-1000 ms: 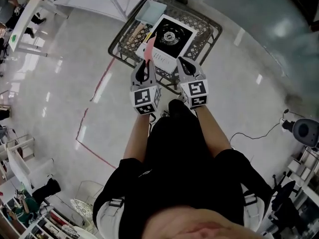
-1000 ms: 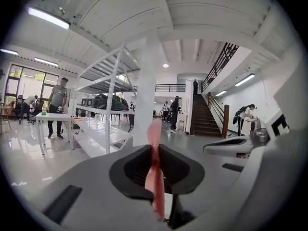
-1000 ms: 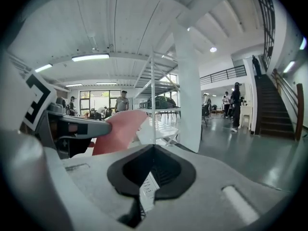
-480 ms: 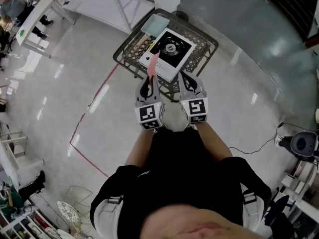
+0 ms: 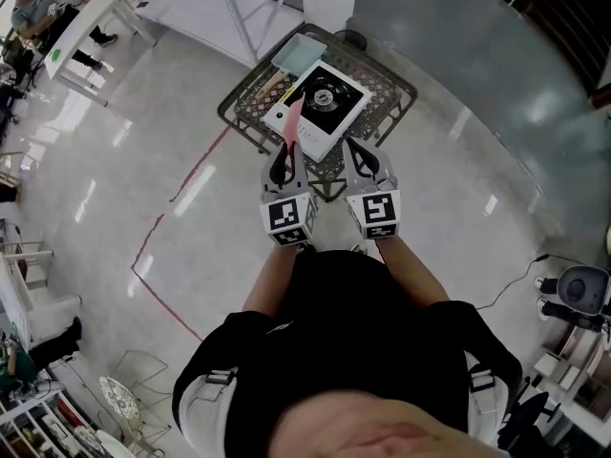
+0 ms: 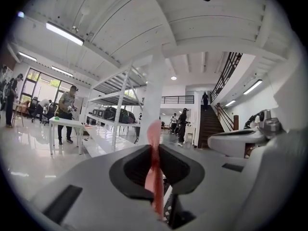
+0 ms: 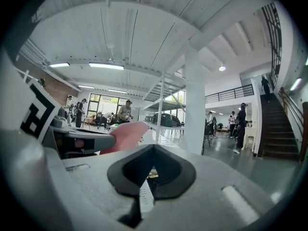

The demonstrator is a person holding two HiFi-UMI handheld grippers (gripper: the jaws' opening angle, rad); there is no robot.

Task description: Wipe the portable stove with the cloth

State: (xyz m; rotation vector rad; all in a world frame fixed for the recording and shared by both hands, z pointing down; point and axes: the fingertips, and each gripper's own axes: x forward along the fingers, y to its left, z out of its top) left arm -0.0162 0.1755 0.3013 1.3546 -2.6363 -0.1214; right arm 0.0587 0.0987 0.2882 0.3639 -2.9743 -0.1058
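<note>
The portable stove, white with a black top and a round burner, sits on a dark wire-mesh table ahead of me. My left gripper is shut on a pink cloth that sticks up past its tips over the stove's near left edge. In the left gripper view the pink cloth is pinched between the jaws. My right gripper hovers at the table's near edge, shut with nothing in it. The right gripper view shows the pink cloth off to its left.
A pale blue tray lies on the table behind the stove. A red tape line runs across the glossy floor at left. White shelving stands beyond the table. People sit at a table far left. A cable and device lie at right.
The table and stove have shifted a little up and right in the head view. Both grippers hold the same pose, the left still pinching the cloth.
</note>
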